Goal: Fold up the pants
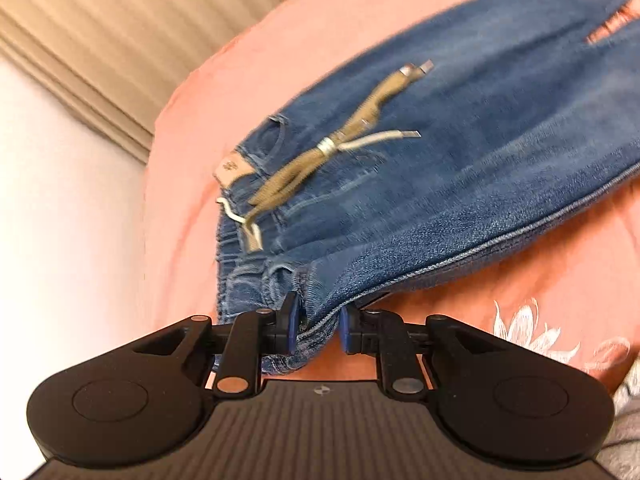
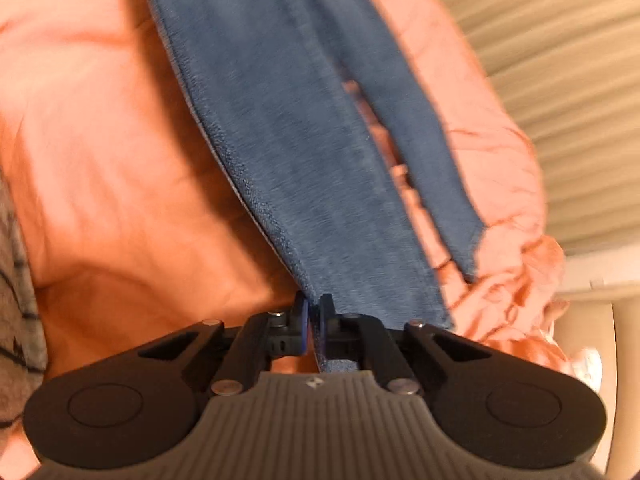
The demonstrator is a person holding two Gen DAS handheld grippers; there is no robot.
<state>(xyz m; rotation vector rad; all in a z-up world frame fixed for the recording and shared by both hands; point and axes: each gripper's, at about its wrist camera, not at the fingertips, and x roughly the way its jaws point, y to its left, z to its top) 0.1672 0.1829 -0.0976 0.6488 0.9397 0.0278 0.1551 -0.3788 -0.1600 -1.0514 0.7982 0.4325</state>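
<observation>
Blue denim pants lie on an orange bedspread, with a tan drawstring across the waist. My left gripper is shut on the bunched waistband corner, lifted slightly off the bed. In the right wrist view the two pant legs stretch away up the frame, one lying partly over the other. My right gripper is shut on the hem edge of the nearer leg, with denim pinched between its blue pads.
The orange bedspread has wrinkles and a white flower print. Beige pleated curtains hang beyond the bed. A white wall is at the left. A grey striped cloth lies at the bed's edge.
</observation>
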